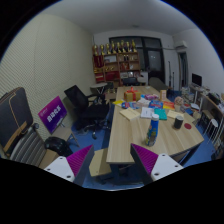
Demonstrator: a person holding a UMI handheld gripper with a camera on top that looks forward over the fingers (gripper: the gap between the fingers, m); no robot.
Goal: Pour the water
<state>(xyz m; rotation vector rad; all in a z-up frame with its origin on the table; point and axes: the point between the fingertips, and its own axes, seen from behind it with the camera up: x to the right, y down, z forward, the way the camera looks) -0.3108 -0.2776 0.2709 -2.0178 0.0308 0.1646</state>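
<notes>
the gripper [114, 163] hangs open and empty, its purple pads [150, 160] spread well above a long wooden tabletop [125, 135]. cups and bottles [163, 108] crowd its far end, beyond the fingers; bookshelves [118, 60] line the back wall.

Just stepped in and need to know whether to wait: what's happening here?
A person is carrying a handheld claw through an office room. Its fingers are open and hold nothing. It is still well back from the long wooden table, which is crowded with small colourful items too small to identify. A black office chair stands beside the table. No pouring has begun.
</notes>
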